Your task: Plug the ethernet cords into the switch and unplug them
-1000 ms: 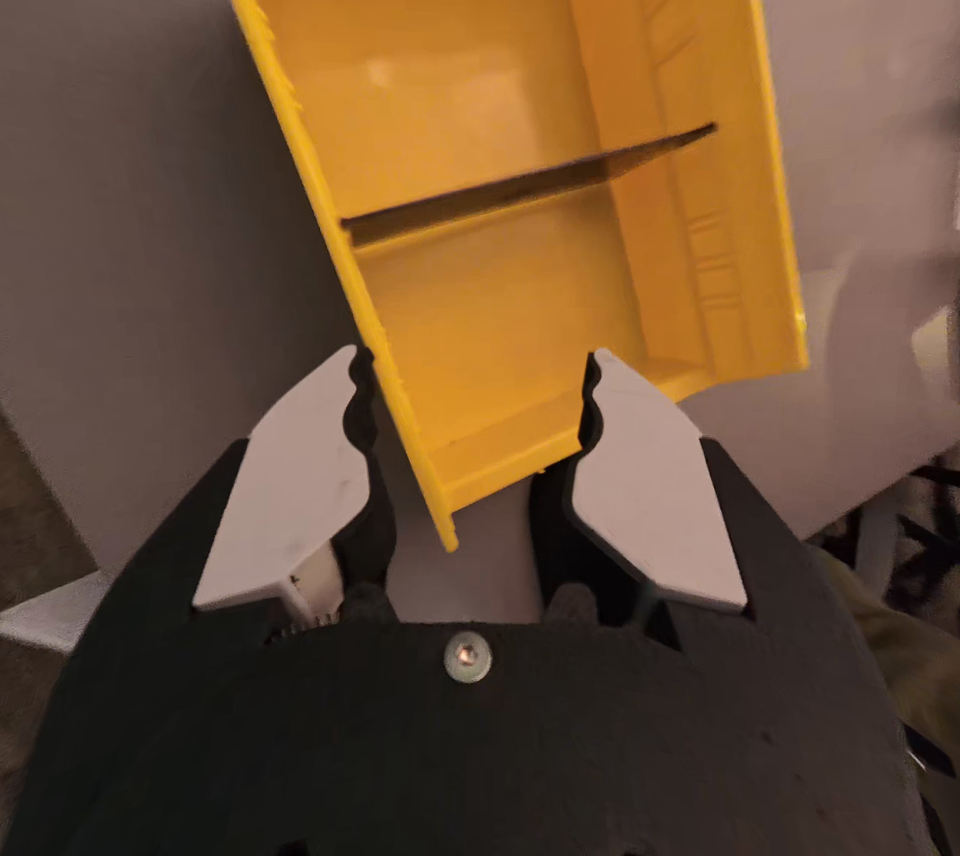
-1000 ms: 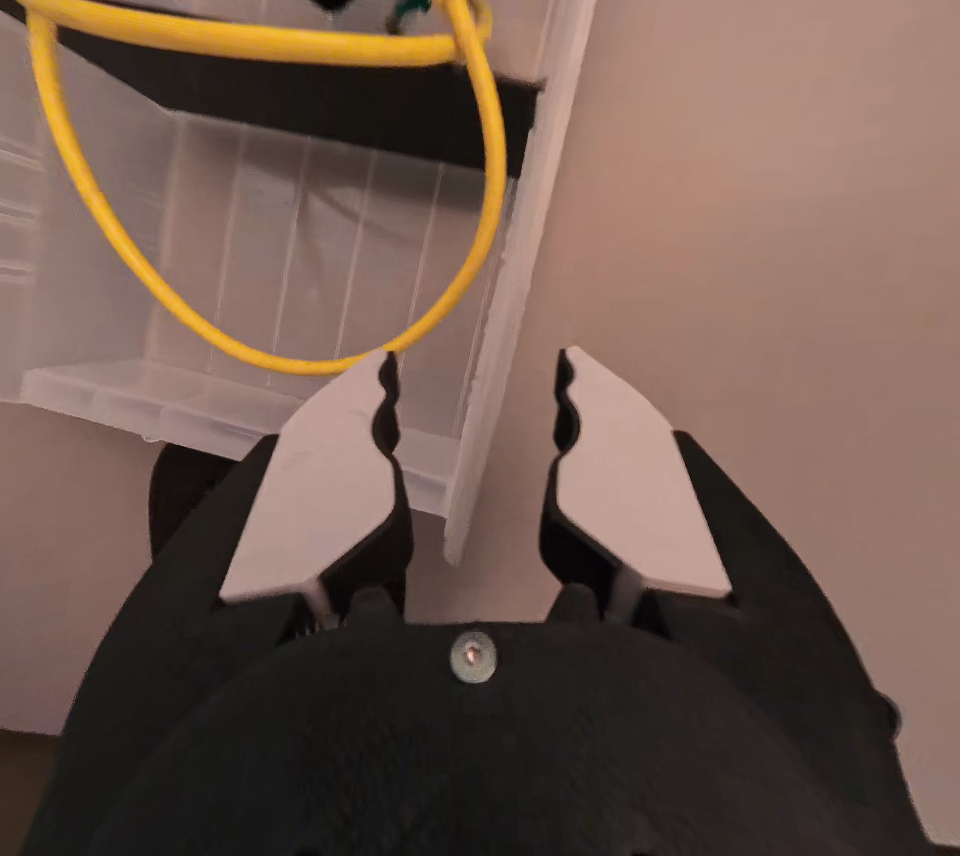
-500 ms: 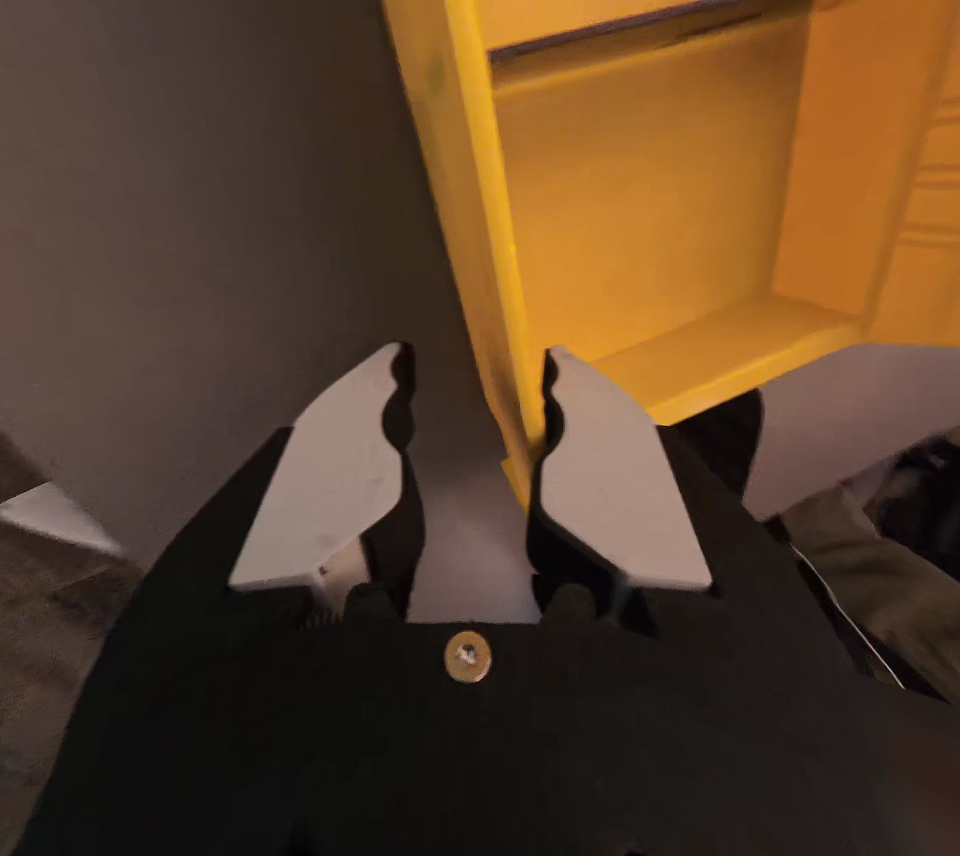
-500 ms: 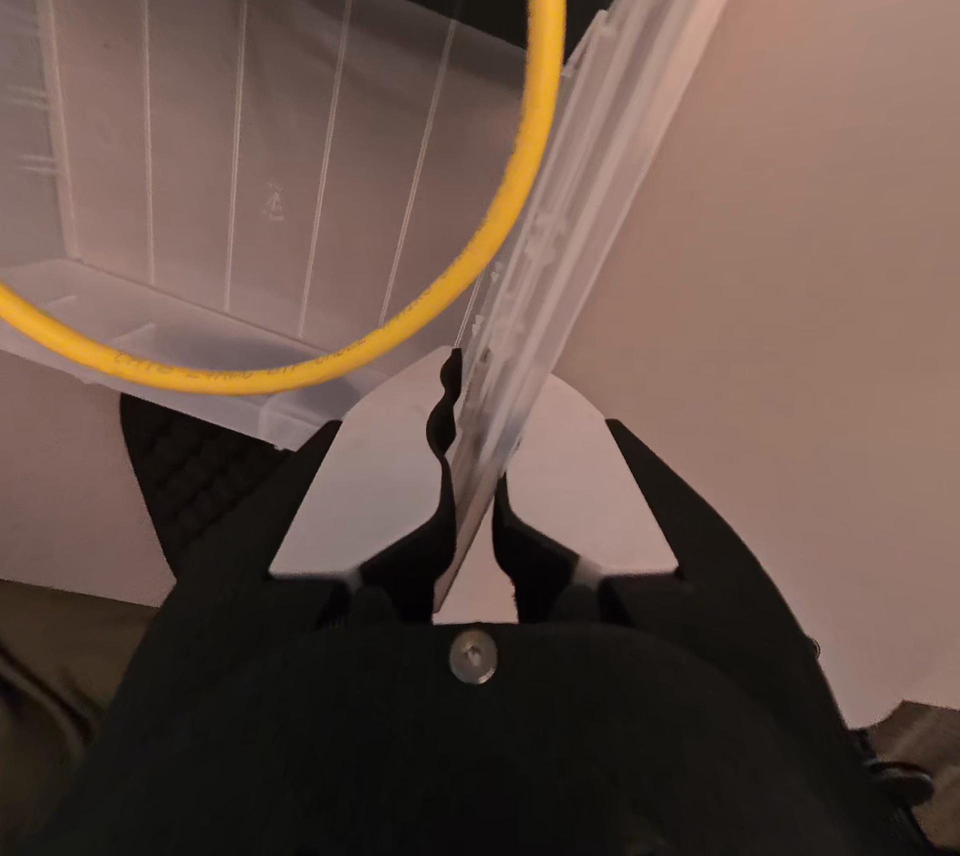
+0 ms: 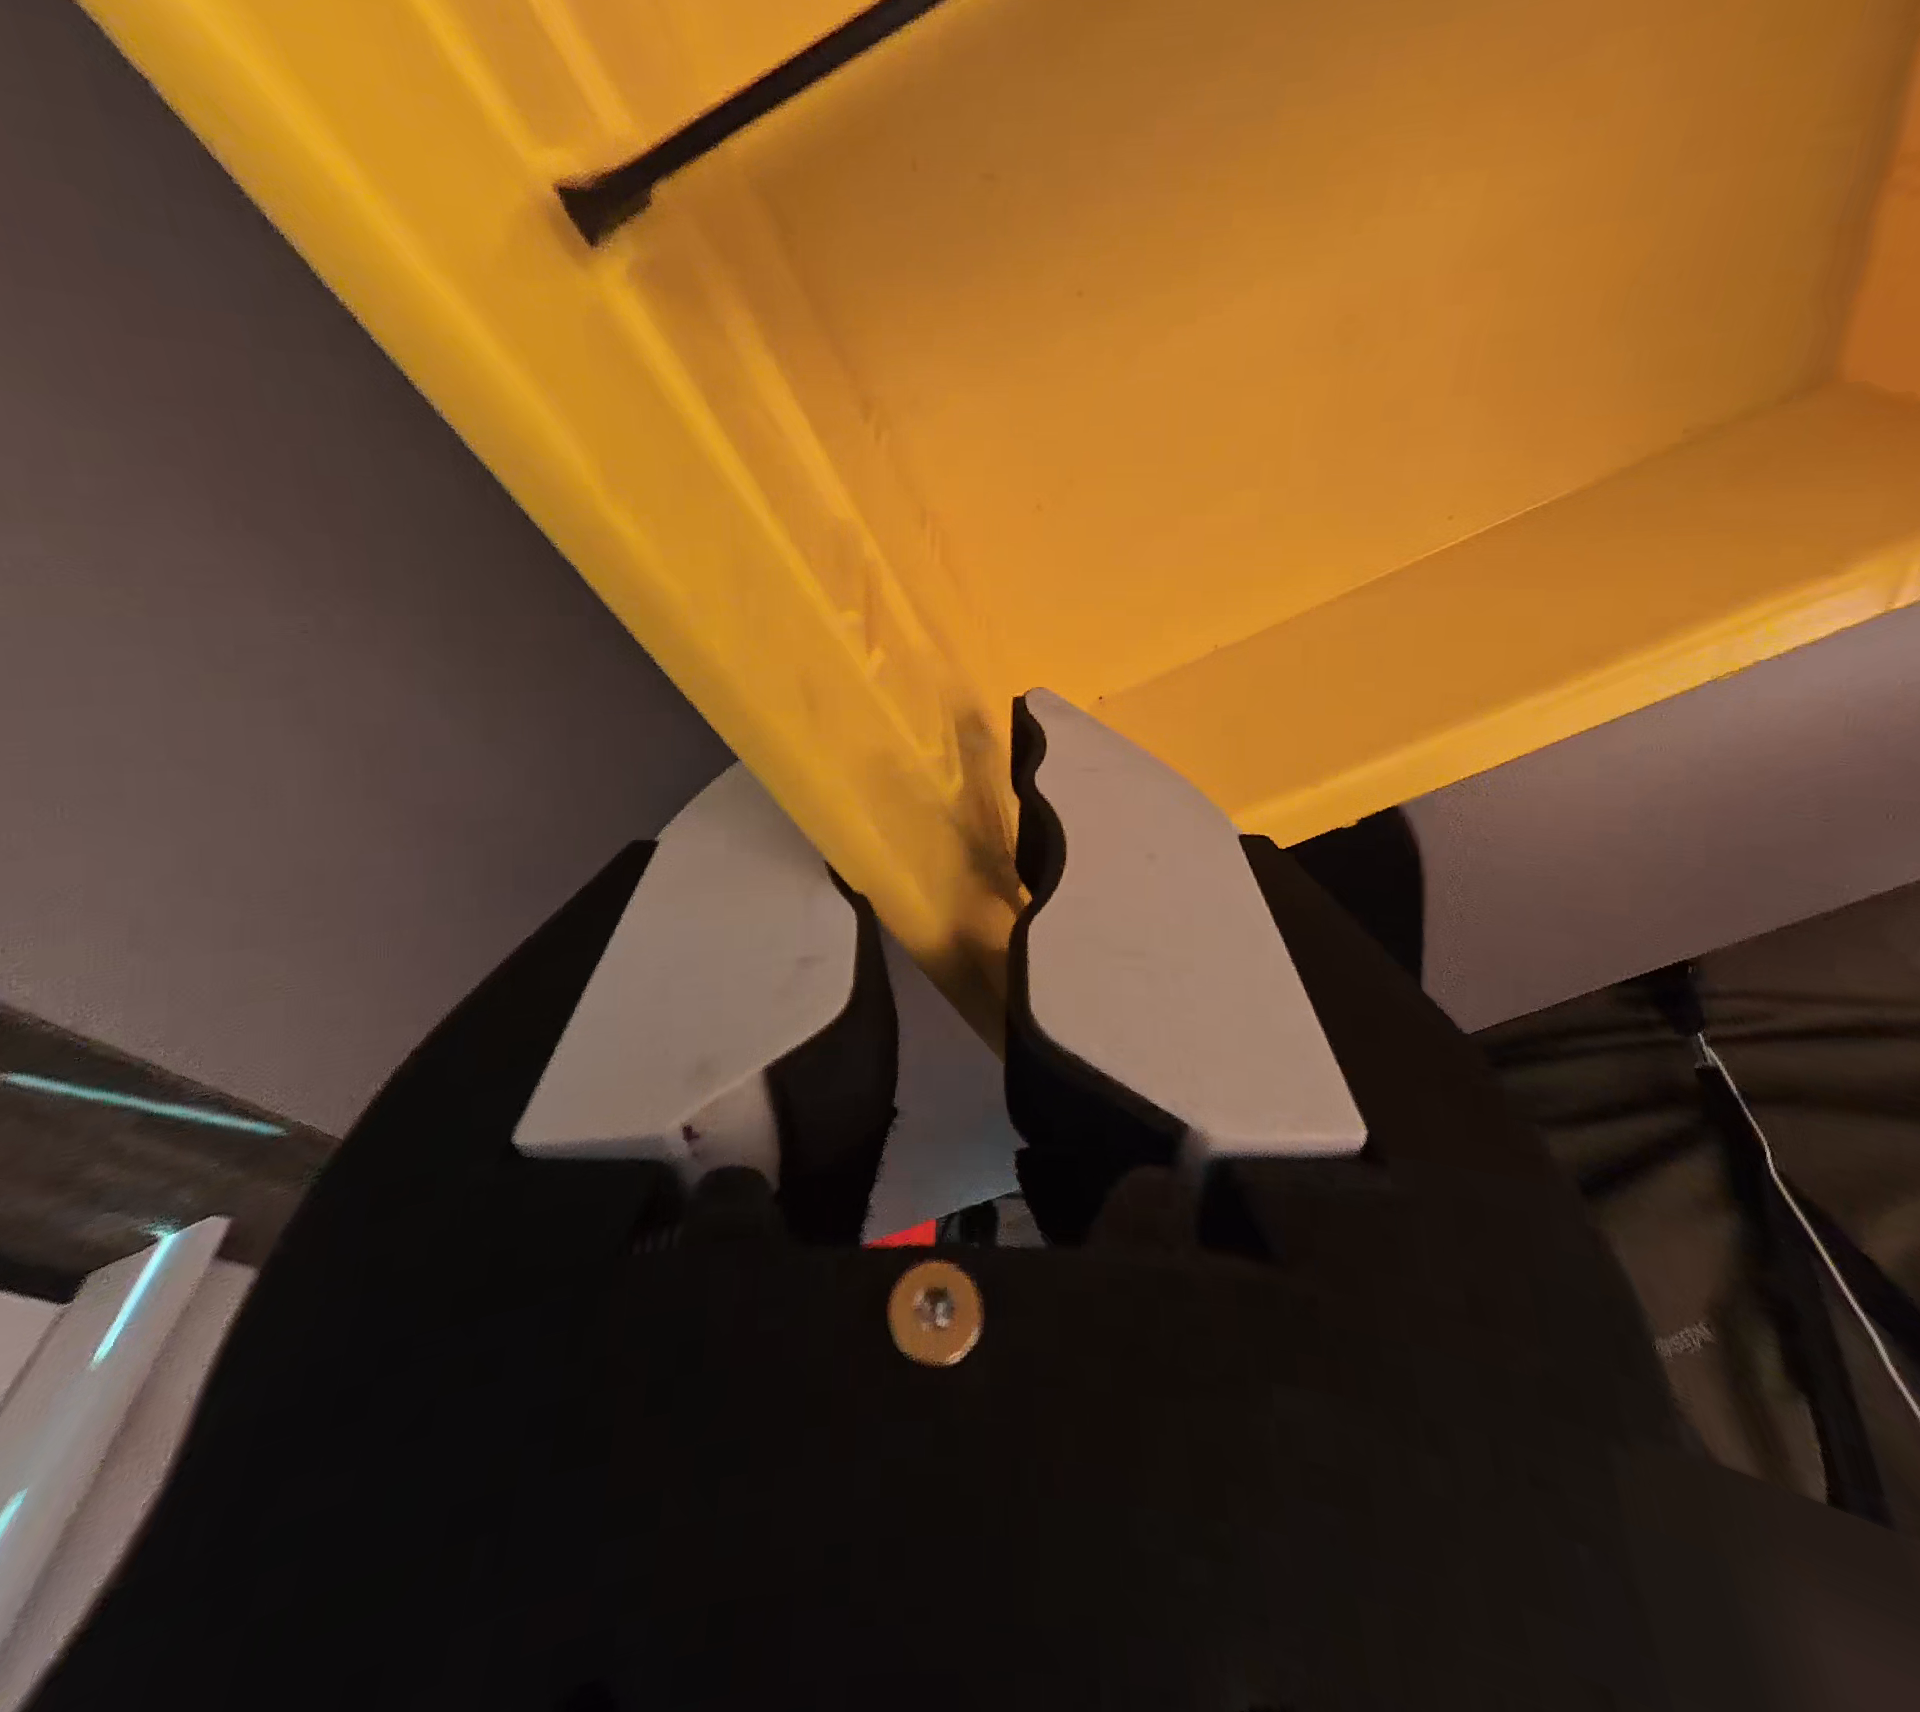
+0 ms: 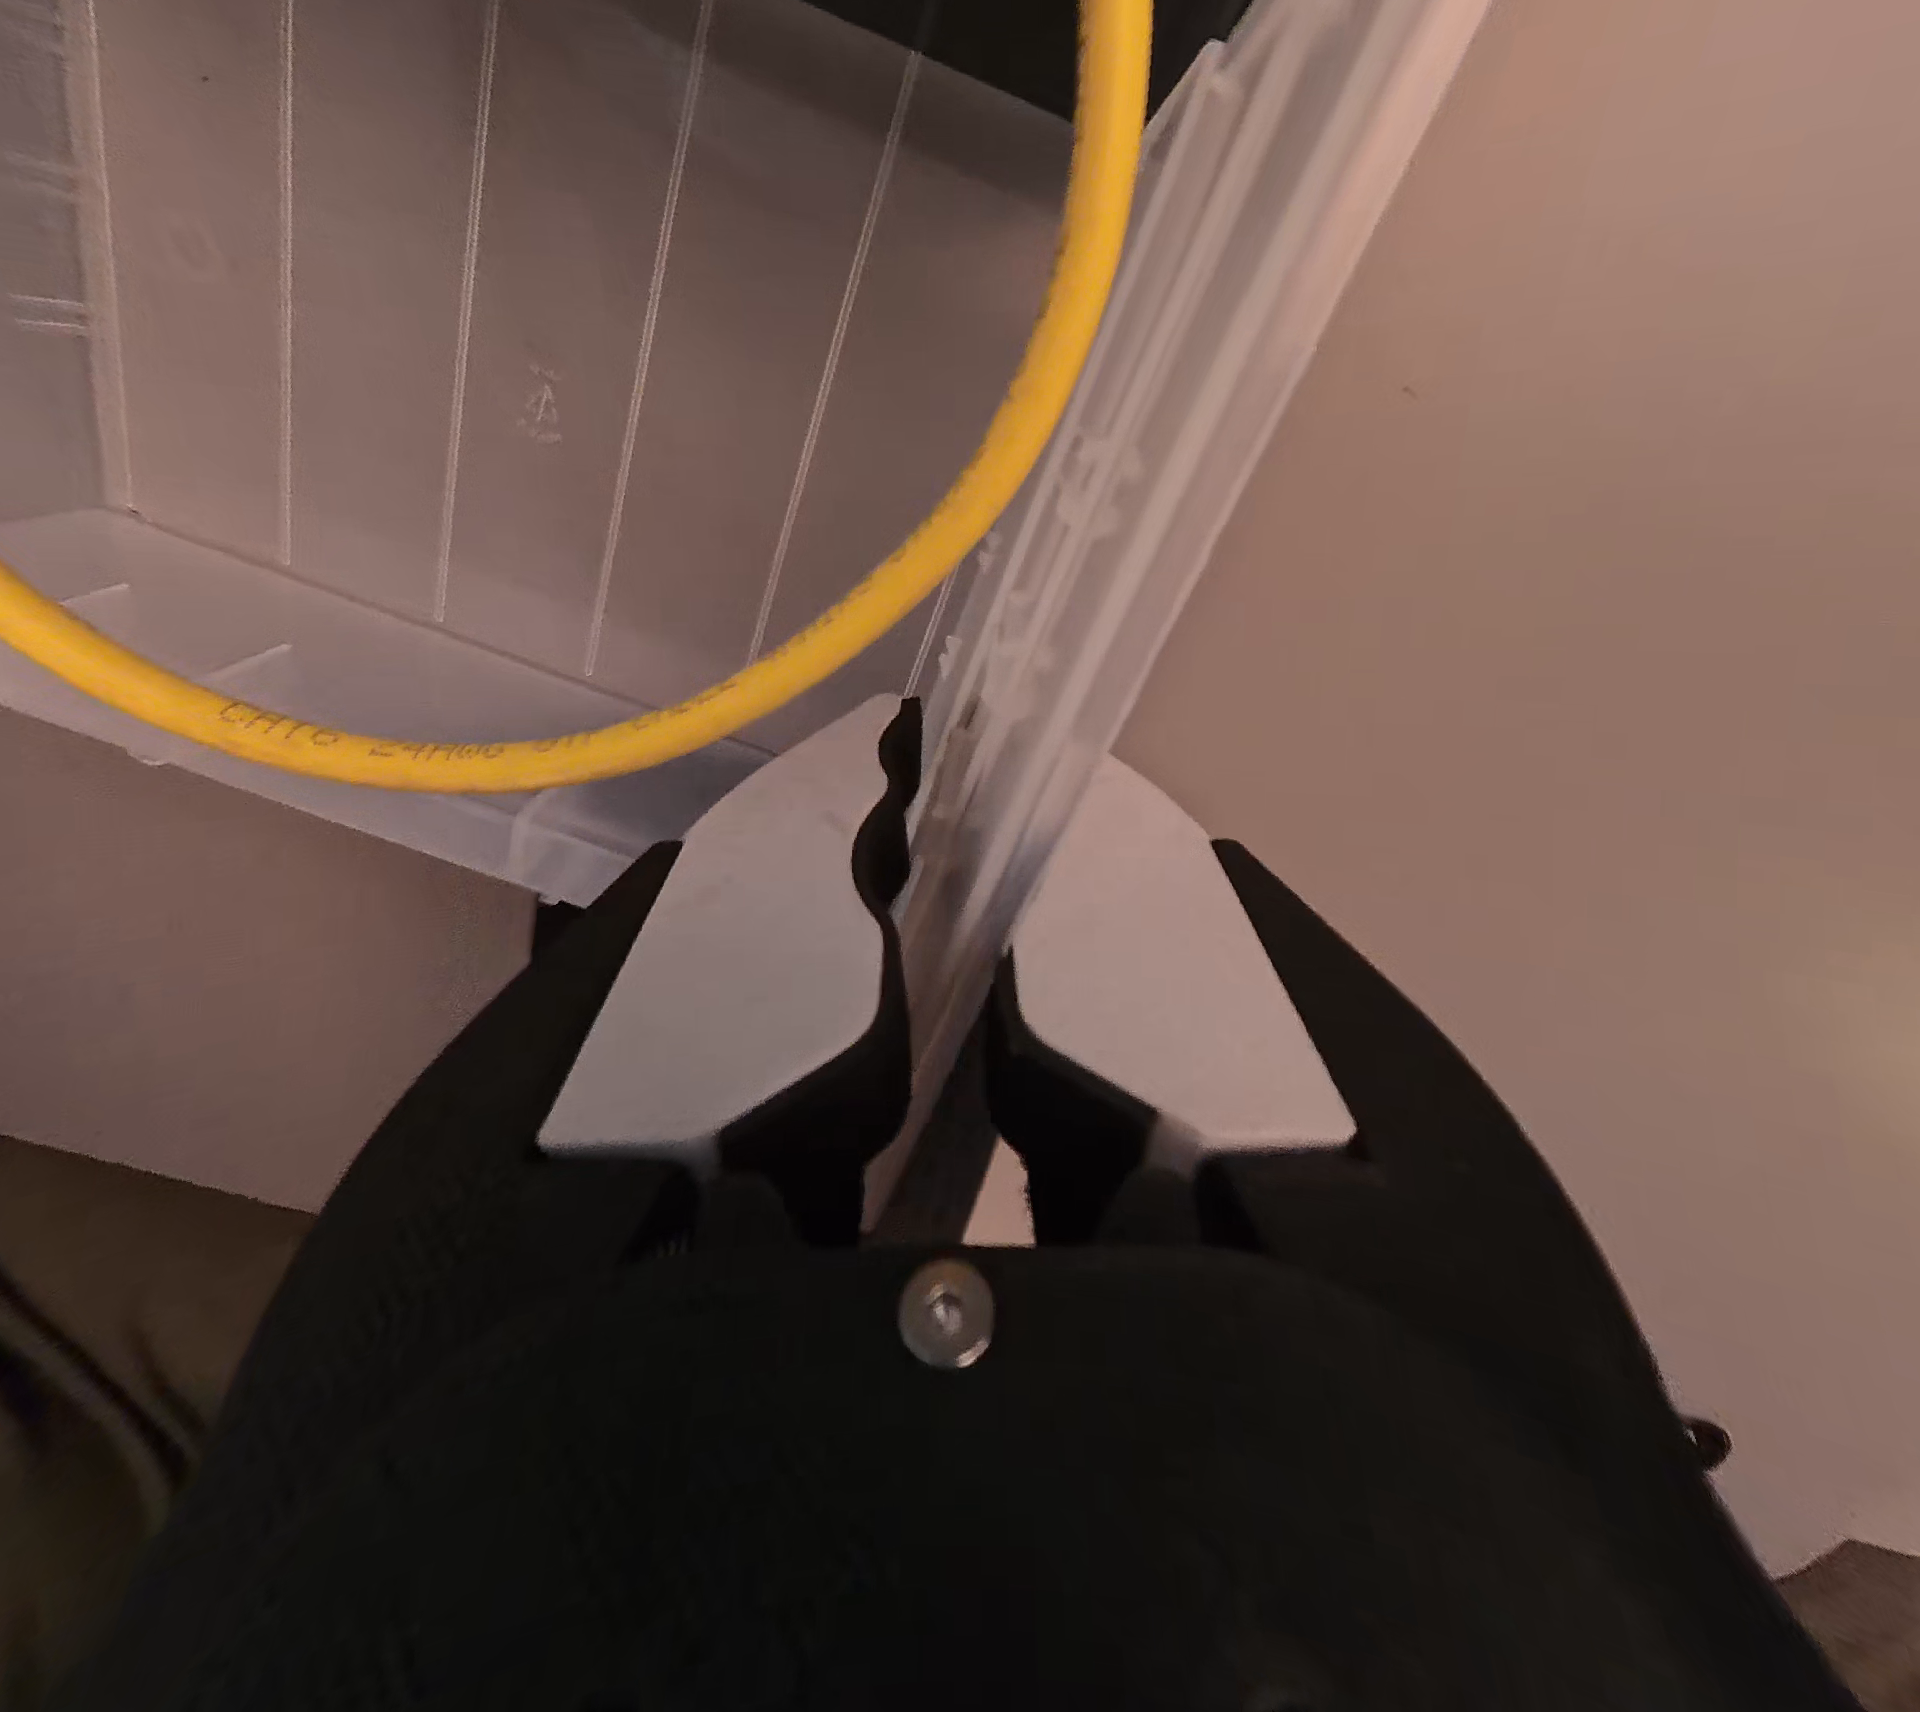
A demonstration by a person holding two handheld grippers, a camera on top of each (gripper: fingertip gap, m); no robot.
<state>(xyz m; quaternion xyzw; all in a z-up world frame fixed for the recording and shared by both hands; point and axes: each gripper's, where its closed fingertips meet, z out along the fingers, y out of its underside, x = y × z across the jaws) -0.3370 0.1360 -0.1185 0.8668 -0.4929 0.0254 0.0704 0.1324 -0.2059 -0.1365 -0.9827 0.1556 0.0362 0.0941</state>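
In the left wrist view the left gripper [image 5: 940,873] is pinched onto the side wall of a yellow plastic bin [image 5: 1299,332], near its front corner, one finger inside and one outside; a grip on the rim like this looks meant for dragging or steadying the bin, not for cable work. A dark divider [image 5: 904,15] crosses the bin, and the compartment in sight holds nothing; no switch or cord shows here. A dark jacket [image 5: 1704,1174] fills the lower right. In the right wrist view the right gripper [image 6: 951,852] is likewise clamped on the right wall of a clear plastic bin [image 6: 499,291], probably to reposition it. A yellow ethernet cord [image 6: 1081,374] loops inside, its plugs cut off by the frame. The switch is out of view.
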